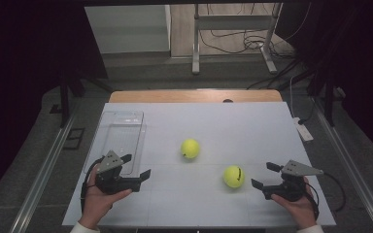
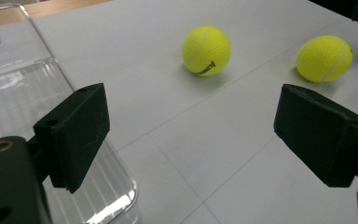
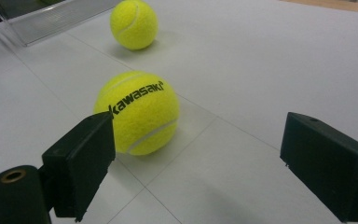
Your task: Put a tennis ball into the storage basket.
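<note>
High view: left gripper [image 1: 135,166] lower left, jaws spread and empty beside the clear container [image 1: 119,138]; right gripper [image 1: 265,175] lower right, also released, near ball [image 1: 233,176] just left of it. Left gripper view: container cut off at left, far ball [image 2: 206,50] upper centre. Right gripper view: near ball's left side hidden behind one jaw.

Pale grey tabletop [image 1: 199,204] scored with thin seam lines, a wooden edge strip [image 1: 194,95] along the far side. Clear plastic container [image 1: 119,138] lying at the left part of the tabletop, ribbed and glossy. Beyond the far edge, a grey floor with a metal stand [image 1: 233,34], loose cables [image 1: 233,43], and a white power strip [image 1: 303,130] off the right edge.
</note>
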A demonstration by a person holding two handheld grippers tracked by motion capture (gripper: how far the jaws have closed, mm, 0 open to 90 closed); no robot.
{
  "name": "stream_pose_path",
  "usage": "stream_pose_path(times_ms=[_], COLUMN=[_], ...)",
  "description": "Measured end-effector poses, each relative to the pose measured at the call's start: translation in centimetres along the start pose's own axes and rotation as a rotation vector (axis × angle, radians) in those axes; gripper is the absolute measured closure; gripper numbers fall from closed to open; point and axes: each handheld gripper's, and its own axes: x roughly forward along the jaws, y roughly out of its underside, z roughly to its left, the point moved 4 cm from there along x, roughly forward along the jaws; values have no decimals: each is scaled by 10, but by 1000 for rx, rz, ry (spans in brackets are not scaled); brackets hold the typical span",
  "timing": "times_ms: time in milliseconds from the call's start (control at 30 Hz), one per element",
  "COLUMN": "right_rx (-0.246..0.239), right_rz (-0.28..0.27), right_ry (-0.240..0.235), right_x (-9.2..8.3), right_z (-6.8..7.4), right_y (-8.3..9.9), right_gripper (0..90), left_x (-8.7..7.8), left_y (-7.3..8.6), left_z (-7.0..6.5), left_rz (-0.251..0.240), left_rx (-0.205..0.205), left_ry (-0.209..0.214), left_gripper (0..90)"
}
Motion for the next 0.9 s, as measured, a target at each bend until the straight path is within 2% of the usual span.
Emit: stream_pose_path(times_ms=[167, 633, 900], right_rx=[-1, 3, 0], right_rz=[-2, -10, -13], right_ry=[-5, -4, 6], right_x=[2, 5, 3], right_z=[0, -1, -1], right_y=[-1, -3, -3], right_gripper=[110, 112, 114], left_x=[6, 14, 28], left_y=[-5, -12, -19], left_z=[-5, -4, -13], left_rz=[0, 16, 48], left_rx=[12, 19, 60], left_ry=[16, 29, 77], left_gripper=[109, 104, 104])
